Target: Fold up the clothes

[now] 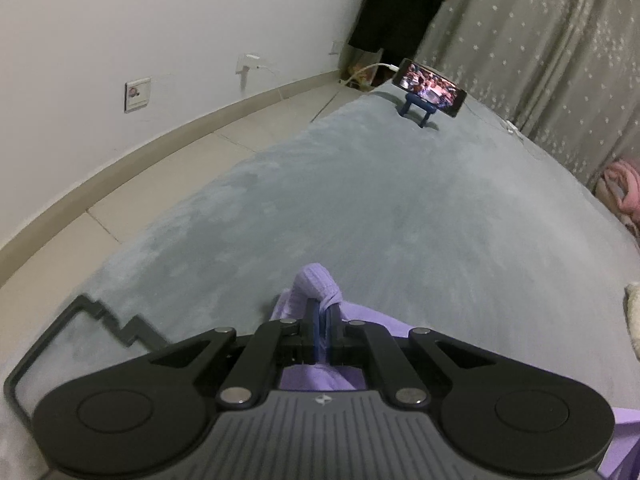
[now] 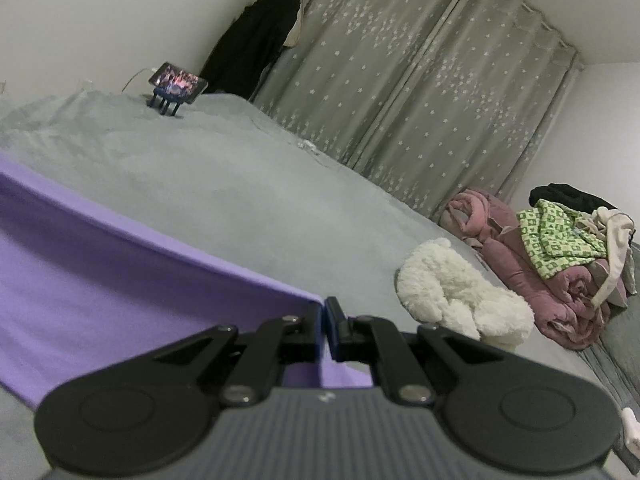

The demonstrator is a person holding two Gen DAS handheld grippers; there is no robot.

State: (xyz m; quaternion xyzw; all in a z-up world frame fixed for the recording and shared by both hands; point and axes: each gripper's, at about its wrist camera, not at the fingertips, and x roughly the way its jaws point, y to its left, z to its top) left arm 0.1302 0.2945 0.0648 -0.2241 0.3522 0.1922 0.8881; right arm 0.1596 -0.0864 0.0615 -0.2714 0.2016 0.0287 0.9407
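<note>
Grey plush bedding is serving as the work surface, and both of my grippers are operating just above it.

Nearest to me, my left gripper is clamping fully down on a bunched, ribbed corner of the purple garment, which is poking out past the fingertips. My right gripper is likewise pinching shut on a flat edge of the same purple garment; the cloth is stretching taut from its jaws away to the left of the right wrist view.

Progress, as I am judging it: the garment is being held by two points and is hanging between my grippers, so a fold is under way but not yet laid down. No finished, folded item is showing anywhere. A white fluffy item is lying just beside my right gripper, and farther off a heap of pink, green-checked and black clothes is waiting unsorted. Most of the task is therefore remaining.

Farthest away, a phone on a stand is sitting at the far end of the bed, with star-patterned curtains and a dark hanging coat behind it.

Limits of view: my own gripper bodies are covering the lower garment, so its overall shape, its sleeves and any existing creases are staying hidden. Blur is softening the bedding, and the heap's individual pieces are hard to separate.
</note>
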